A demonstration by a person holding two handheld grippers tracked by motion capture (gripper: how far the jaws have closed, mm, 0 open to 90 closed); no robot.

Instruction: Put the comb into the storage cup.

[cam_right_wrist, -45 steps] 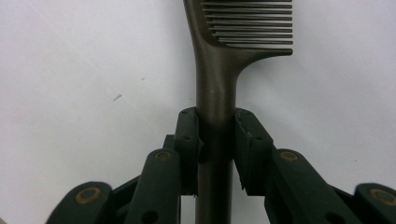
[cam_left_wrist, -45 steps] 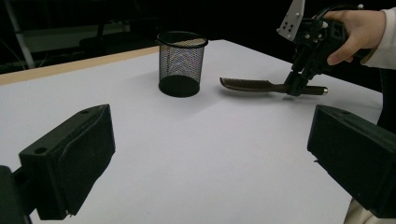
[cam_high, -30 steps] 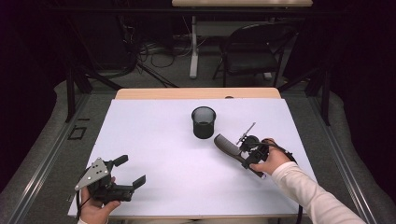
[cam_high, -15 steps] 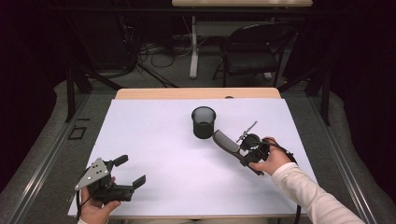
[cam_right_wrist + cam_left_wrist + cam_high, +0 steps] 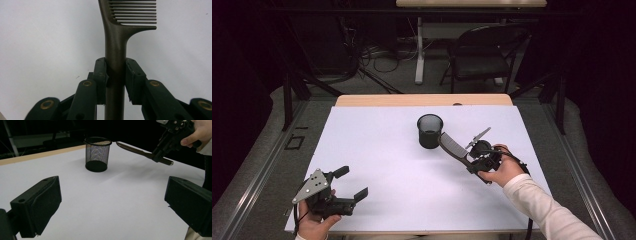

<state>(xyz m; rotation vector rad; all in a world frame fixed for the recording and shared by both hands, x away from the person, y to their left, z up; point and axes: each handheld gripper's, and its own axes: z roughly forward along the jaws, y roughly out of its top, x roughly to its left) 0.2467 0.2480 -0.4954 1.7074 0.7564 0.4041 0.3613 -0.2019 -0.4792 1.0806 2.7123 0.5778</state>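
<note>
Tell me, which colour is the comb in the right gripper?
The comb is dark brown, clearest in the right gripper view.

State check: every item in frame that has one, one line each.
Dark plastic comb: clamped by its handle, off the table, teeth end toward the cup.
Black wire-mesh pen cup: upright on the white sheet, looks empty.
Right gripper: shut on the comb handle.
Left gripper: open, nothing between its jaws.
Black folding chair: unfolded, unoccupied, behind the table.
</note>
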